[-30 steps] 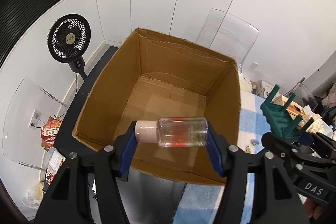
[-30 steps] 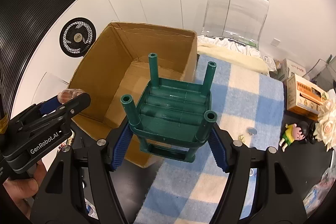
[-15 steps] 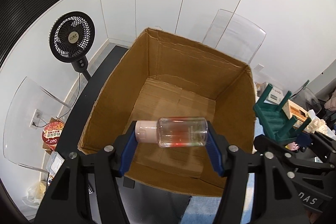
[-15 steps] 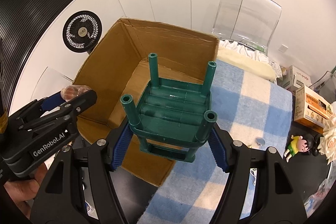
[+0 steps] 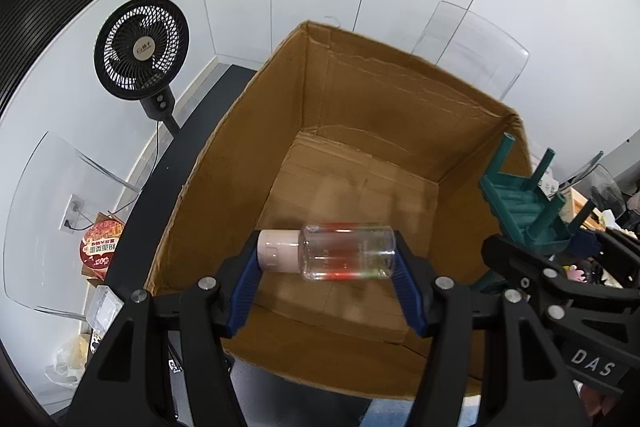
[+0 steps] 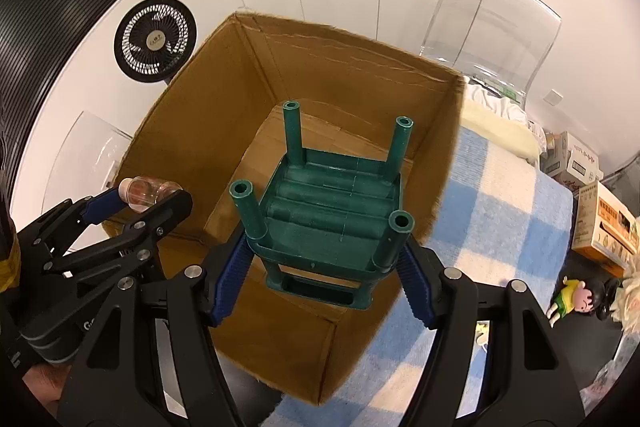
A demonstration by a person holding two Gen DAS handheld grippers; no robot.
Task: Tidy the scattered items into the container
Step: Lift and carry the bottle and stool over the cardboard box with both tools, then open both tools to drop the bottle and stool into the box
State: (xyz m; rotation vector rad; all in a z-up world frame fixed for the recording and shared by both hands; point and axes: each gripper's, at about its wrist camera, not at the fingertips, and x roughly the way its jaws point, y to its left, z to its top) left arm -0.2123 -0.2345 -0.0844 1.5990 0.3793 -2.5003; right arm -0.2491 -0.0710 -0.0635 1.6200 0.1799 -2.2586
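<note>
My left gripper (image 5: 326, 259) is shut on a clear small bottle (image 5: 346, 257) with a pale pink cap, held sideways above the open cardboard box (image 5: 360, 107). The box floor under it is bare. A green toy stool (image 6: 328, 211), legs up, is clamped in my right gripper (image 6: 324, 259) above the box's (image 6: 344, 67) right half. In the left wrist view the stool (image 5: 524, 211) hangs at the box's right wall. The left gripper (image 6: 136, 201) with the bottle (image 6: 146, 191) shows at the box's left rim in the right wrist view.
A black standing fan (image 5: 140, 47) is left of the box, with clear chairs (image 5: 472, 47) behind and beside it. A blue-and-white checked blanket (image 6: 500, 227) lies right of the box. Small cartons (image 6: 604, 223) and a toy figure (image 6: 572, 299) sit at the far right.
Both grippers have moved forward over the box with their loads. The box now fills more of each view, and the stool has shifted from over the blanket to above the box interior.
</note>
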